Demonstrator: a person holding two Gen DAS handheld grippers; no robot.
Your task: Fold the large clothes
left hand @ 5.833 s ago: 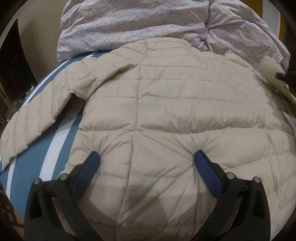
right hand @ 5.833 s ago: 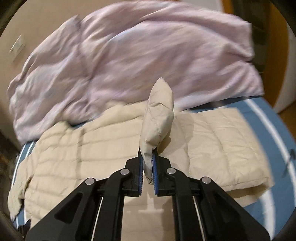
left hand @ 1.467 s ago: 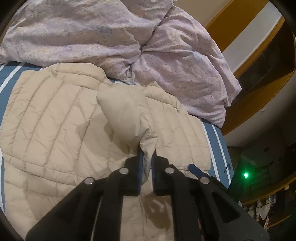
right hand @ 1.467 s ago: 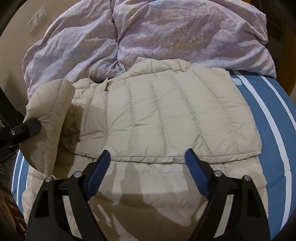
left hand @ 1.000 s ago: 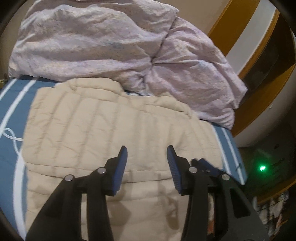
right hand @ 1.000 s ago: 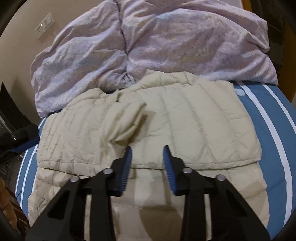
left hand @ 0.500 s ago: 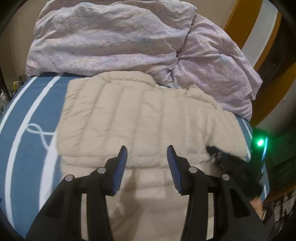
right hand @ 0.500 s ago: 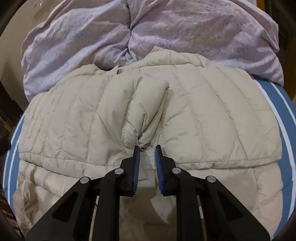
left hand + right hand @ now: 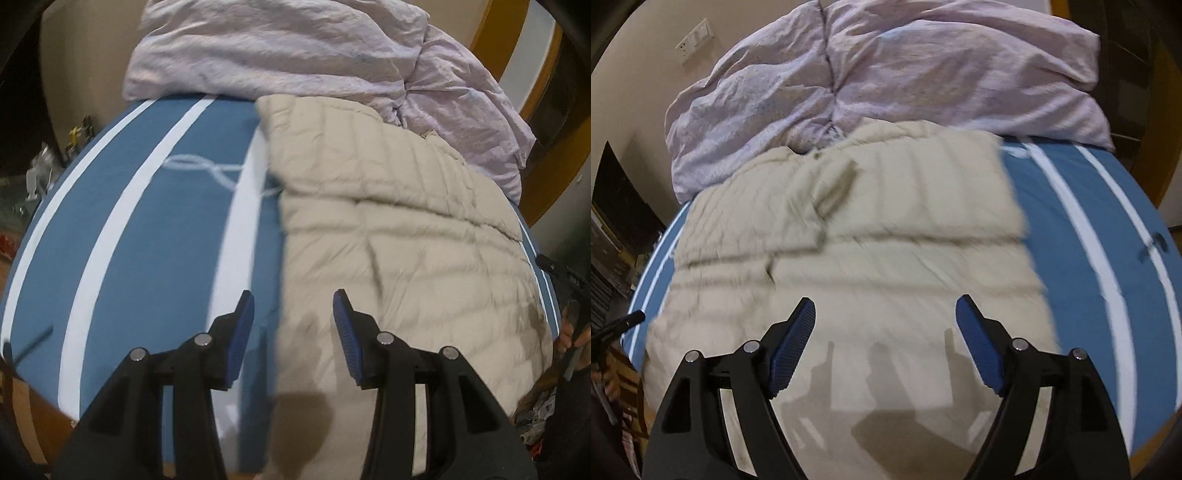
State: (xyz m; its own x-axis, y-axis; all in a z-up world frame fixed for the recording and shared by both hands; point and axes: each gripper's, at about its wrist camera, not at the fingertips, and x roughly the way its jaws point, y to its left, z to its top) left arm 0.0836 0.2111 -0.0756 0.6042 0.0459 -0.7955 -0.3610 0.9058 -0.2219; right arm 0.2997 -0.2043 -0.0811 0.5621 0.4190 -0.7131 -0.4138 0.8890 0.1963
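jacket (image 9: 886, 229): beige quilted, on striped bed (image 9: 155, 229), sleeves folded in | judged light, puffy, slippery; grip hem edge | left claw (image 9: 293, 332): apart, empty | right claw (image 9: 884, 341): just opened, empty

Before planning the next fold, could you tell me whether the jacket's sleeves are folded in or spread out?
Folded in: the puffer jacket shows straight sides, with both sleeves lying across its body.

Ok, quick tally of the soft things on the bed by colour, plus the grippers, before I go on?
Beige puffer jacket: 1
Lilac duvet, bunched at the head of the bed: 1
Blue bedsheet with white stripes: 1
Grippers, both open and empty: 2, the left gripper and the right gripper, whose jaws have just been opening
Total: 5
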